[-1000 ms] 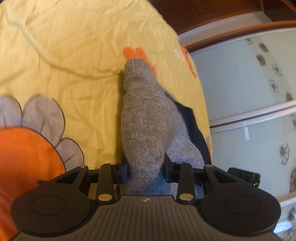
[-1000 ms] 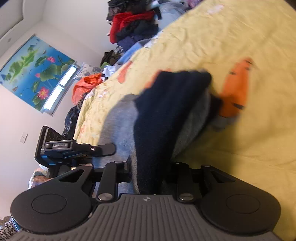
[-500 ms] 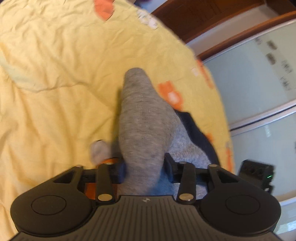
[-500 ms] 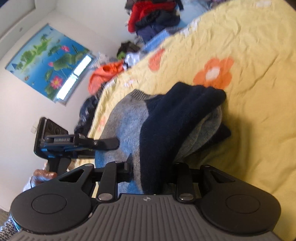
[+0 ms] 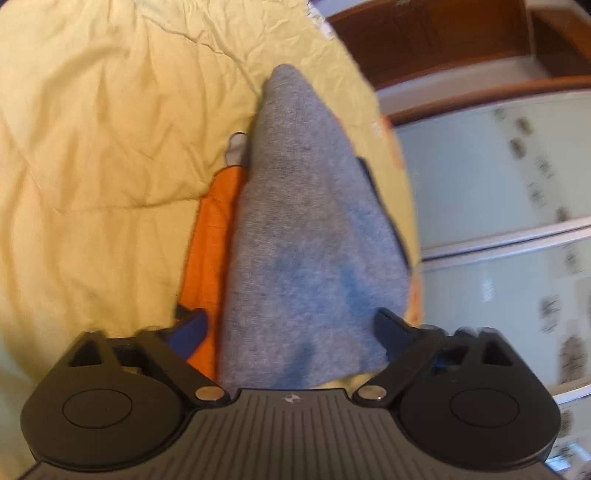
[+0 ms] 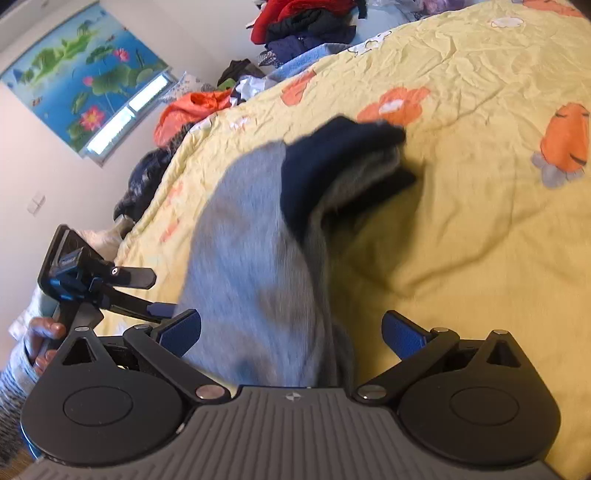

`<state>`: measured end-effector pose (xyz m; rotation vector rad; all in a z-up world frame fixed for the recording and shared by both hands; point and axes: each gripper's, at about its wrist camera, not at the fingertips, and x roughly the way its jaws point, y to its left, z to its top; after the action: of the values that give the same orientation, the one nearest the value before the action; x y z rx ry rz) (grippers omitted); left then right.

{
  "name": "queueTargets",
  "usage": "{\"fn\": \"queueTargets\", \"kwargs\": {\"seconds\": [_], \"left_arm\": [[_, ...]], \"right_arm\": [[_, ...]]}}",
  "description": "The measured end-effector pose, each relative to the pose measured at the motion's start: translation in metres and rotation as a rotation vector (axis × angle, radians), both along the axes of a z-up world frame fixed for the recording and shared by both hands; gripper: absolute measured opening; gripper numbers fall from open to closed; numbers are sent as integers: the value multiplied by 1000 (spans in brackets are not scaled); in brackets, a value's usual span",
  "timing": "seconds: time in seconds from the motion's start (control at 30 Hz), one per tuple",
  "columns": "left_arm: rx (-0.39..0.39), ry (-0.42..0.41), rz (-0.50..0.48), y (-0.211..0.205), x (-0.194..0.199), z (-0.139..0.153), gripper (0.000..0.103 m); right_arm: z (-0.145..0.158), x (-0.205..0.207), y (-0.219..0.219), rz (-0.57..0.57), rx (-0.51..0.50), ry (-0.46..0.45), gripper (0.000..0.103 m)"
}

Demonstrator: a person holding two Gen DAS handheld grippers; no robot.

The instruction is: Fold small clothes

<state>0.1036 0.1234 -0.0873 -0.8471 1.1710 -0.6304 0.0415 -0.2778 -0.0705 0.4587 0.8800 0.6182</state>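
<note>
The left gripper point(image 5: 290, 326) is spread wide, its 2 jaws clear of the grey sock point(image 5: 306, 229) lying between them on the yellow floral bedspread point(image 5: 103, 147). The right gripper point(image 6: 291, 330) is likewise spread wide, gripping nothing; the same grey sock point(image 6: 251, 251), with its navy toe and heel section point(image 6: 332, 155) furthest from the camera, lies between its blue pads point(image 6: 404, 334). A clothes pile point(image 6: 303, 22) sits beyond the bed.
</note>
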Motion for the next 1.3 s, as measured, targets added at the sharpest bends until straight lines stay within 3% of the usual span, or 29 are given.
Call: {"fn": "queueTargets", "kwargs": {"seconds": [0.07, 0.1, 0.13, 0.17, 0.2, 0.33, 0.47, 0.5, 0.53, 0.57, 0.6, 0.67, 0.7, 0.73, 0.77, 0.8, 0.83, 0.9, 0.97, 1.03, 1.13, 1.2, 1.27, 1.3], "left_arm": [[-7, 1, 20, -6, 0, -1, 102], [-4, -2, 16, -10, -1, -1, 96], [16, 9, -2, -13, -1, -1, 46], [56, 42, -18, -17, 1, -4, 18], [81, 49, -14, -18, 1, -3, 14], [107, 14, -14, -11, -6, 16, 15], [145, -11, -23, -6, -19, 30, 15], [160, -10, -37, -6, -23, 26, 14], [182, 0, -39, -4, -25, 19, 14], [202, 16, -31, -1, -27, 12, 15], [218, 33, -19, 2, -28, 6, 16], [274, -11, -22, 5, -33, 14, 26], [349, -53, -15, 4, -38, 26, 42], [428, -102, -4, 0, -43, 40, 74], [483, -174, 1, -5, -46, 56, 86], [495, -257, 8, -10, -47, 71, 92], [485, -323, 10, -18, -45, 85, 92], [441, -431, 15, -38, -32, 107, 92], [415, -535, 10, -67, -9, 117, 92], [421, -554, -16, -100, 24, 110, 92], [531, -497, -27, -132, 68, 76, 91], [657, -513, -22, -140, 73, 55, 91], [770, -545, -30, -141, 71, 43, 96], [770, -514, -15, -136, 75, 36, 103]], "right_arm": [[-2, -2, 7, 7, 0, -30, 101], [-3, 1, 10, 3, 14, -29, 94], [-4, 4, 11, 4, 43, -4, 84], [-7, 10, 13, -7, 59, 45, 28], [-6, 10, 13, -20, 67, 55, 18], [9, -3, 13, -5, 113, 40, 18], [24, -19, 14, -6, 67, 11, 18], [21, -21, 14, -29, 35, 7, 25], [17, -20, 14, -35, -11, 16, 44], [13, -18, 16, -25, -62, 39, 60], [13, -19, 15, -35, -101, 42, 89], [25, -27, 1, -73, -81, -28, 94], [35, -27, -5, -99, -96, -63, 92], [44, -25, -8, -106, -108, -103, 87], [51, -18, -11, -91, -83, -129, 84], [55, -8, -14, -95, -49, -131, 75], [57, 4, -15, -113, -33, -130, 56], [54, 30, -12, -129, -48, -130, 29], [43, 56, -7, -128, -43, -90, 28], [33, 78, 4, -129, -108, -78, 25], [20, 97, 19, -141, -157, -57, 22], [15, 106, 27, -142, -216, -77, 19], [8, 115, 37, -129, -270, -98, 17], [6, 118, 42, -123, -286, -112, 17]]}}
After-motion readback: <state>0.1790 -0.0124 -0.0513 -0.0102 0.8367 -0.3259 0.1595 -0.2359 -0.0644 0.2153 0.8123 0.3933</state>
